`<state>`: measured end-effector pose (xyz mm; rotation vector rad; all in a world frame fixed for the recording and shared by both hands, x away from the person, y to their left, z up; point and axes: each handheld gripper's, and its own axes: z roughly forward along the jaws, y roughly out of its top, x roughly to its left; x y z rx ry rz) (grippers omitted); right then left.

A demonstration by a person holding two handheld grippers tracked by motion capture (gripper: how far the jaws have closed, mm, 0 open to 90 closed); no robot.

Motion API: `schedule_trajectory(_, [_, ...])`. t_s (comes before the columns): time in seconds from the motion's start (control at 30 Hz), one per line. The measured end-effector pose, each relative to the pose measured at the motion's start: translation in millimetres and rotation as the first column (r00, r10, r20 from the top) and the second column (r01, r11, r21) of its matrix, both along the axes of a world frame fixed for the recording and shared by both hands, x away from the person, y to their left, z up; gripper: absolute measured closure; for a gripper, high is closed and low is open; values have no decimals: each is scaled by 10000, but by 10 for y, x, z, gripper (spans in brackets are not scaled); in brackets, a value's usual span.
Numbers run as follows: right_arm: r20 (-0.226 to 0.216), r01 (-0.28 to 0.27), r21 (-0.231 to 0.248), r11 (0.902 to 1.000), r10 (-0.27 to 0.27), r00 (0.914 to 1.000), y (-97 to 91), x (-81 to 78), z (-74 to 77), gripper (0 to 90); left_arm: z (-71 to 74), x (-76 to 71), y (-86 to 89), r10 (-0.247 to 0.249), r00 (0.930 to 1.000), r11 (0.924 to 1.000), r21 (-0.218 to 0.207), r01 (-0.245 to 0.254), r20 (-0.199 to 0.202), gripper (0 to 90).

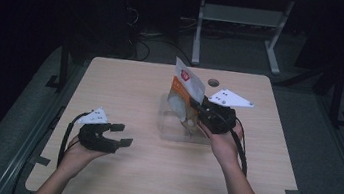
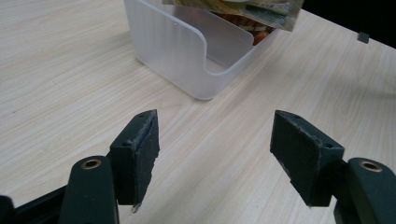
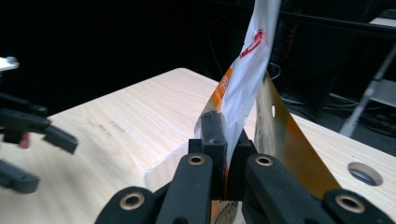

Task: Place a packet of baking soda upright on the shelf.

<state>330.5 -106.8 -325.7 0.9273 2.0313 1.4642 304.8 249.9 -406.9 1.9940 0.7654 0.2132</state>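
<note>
Lab or test room, not a home. Bare light-wood worktop [image 1: 126, 86] with a round cable hole [image 1: 213, 82], standing alone on grey carpet [image 1: 309, 115]. Metal rails [image 1: 27, 143] run along the floor on both sides. Behind it a second desk's white steel legs [image 1: 272, 44], with loose cables [image 1: 142, 42] trailing on the floor beneath. Surroundings are dark; light falls on the worktop. A person's hands hold instrumented grippers with tracking plates [image 1: 230, 99].

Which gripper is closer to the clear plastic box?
Right. The right gripper holds a snack packet just over the clear plastic box; the left gripper rests open, off to its side.
</note>
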Motion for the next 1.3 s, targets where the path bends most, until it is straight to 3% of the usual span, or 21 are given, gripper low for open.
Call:
schedule_trajectory(0.33, [-31,714,471,9963,-713,9974,115,114,-1,900,-7,6,-16,-102,9999,9999,103,103,-57,324])
schedule_trajectory(0.63, [61,1122,601,9919,-1128,9936,266,189,-116,900,-12,5,-24,-153,9999,9998,118,153,-57,323])
schedule_trajectory(1.07, [163,1417,853,9862,-1436,9895,361,239,-210,900,-27,3,-67,-309,9995,9992,244,311,-63,323])
schedule_trajectory(1.3, [432,1187,586,9912,-1213,9917,468,244,-346,900,-34,-3,-85,-363,9993,9990,269,365,-74,320])
